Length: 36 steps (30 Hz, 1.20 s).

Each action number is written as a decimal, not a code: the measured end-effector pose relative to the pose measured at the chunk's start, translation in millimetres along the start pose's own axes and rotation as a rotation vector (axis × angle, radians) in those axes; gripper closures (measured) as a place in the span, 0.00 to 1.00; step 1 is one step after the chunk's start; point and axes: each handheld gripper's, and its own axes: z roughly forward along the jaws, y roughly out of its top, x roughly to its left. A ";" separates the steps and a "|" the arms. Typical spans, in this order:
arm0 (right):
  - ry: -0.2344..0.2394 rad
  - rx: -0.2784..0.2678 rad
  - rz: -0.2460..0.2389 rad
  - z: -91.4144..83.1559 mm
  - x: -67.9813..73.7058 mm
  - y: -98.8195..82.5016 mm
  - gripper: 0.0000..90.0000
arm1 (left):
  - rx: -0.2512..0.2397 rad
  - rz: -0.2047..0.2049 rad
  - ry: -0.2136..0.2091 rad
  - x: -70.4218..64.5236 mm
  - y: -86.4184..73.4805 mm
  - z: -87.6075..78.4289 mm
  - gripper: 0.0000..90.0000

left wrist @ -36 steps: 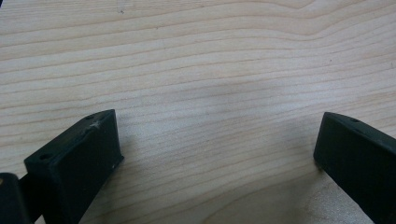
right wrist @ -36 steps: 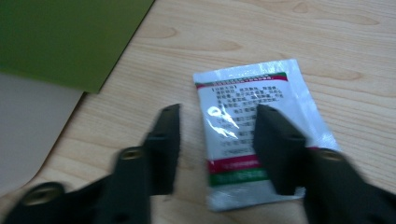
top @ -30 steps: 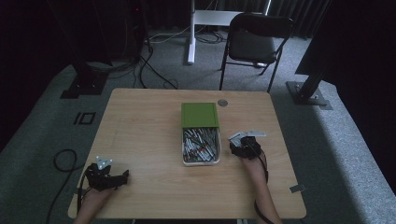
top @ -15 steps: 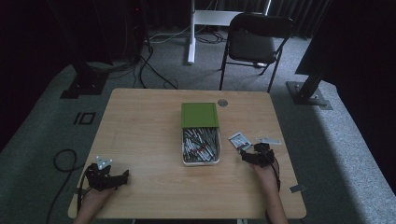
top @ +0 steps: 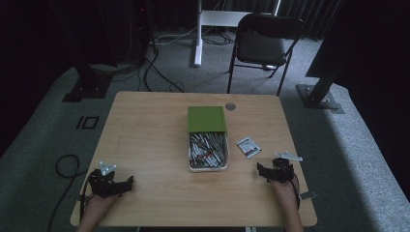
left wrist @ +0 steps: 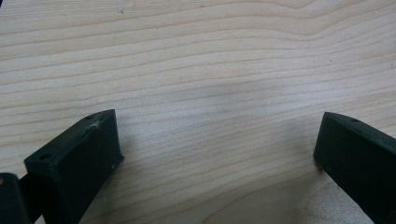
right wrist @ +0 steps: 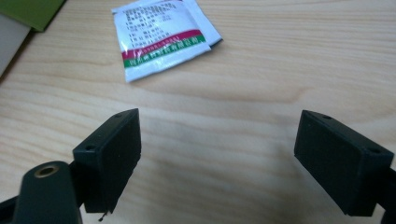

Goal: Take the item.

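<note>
A white sachet (top: 248,146) with red and green bands lies flat on the wooden table (top: 145,135), just right of the tray; the right gripper view shows the sachet (right wrist: 161,39) lying over a second one. My right gripper (top: 265,170) sits near the table's front right, a short way short of the sachets. Its jaws have just been opening and my right gripper (right wrist: 217,135) stands open over bare wood with nothing between them. My left gripper (top: 124,183) rests at the front left, and my left gripper (left wrist: 217,140) is open over bare wood.
A white tray (top: 191,153) full of several sachets stands mid-table, with a green lid (top: 207,119) laid over its far end. A small round grommet (top: 230,106) sits near the far edge. A folding chair (top: 263,43) stands beyond the table.
The right gripper let go of the sachet beside the tray, opened wide and drew back toward the near right edge. The left gripper has not moved.
</note>
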 end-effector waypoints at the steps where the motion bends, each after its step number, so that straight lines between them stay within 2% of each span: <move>1: -0.014 -0.002 -0.003 -1.9 0.2 -2.0 0.15 | 0.000 -0.002 0.001 -0.1 -0.1 0.0 0.01; 7: -0.056 0.002 -0.007 -11.5 -1.0 -10.9 0.15 | -0.001 -0.004 0.003 -0.4 -0.2 -0.1 0.01; 11: -0.077 -0.023 -0.006 -16.3 -3.9 -16.7 0.15 | 0.000 -0.004 0.003 -0.4 -0.2 -0.1 0.01; 17: -0.129 -0.038 0.038 -24.4 -10.6 -25.3 0.15 | 0.000 -0.004 0.003 -0.4 -0.2 -0.1 0.01; 20: -0.130 -0.042 0.054 -28.5 -15.3 -30.1 0.15 | 0.000 -0.004 0.003 -0.4 -0.2 -0.1 0.01; 25: -0.161 -0.017 0.044 -31.2 -20.5 -39.8 0.14 | 0.000 -0.004 0.003 -0.4 -0.2 -0.1 0.02; 32: -0.219 -0.020 0.088 -35.5 -24.1 -46.1 0.14 | -0.001 -0.004 0.003 -0.4 -0.2 -0.1 0.02; 34: -0.224 -0.019 0.108 -37.2 -25.2 -47.9 0.15 | -0.001 -0.004 0.003 -0.4 -0.2 -0.1 0.02; 36: -0.226 -0.020 0.108 -39.3 -25.6 -49.9 0.15 | 0.000 -0.004 0.003 -0.4 -0.2 -0.1 0.02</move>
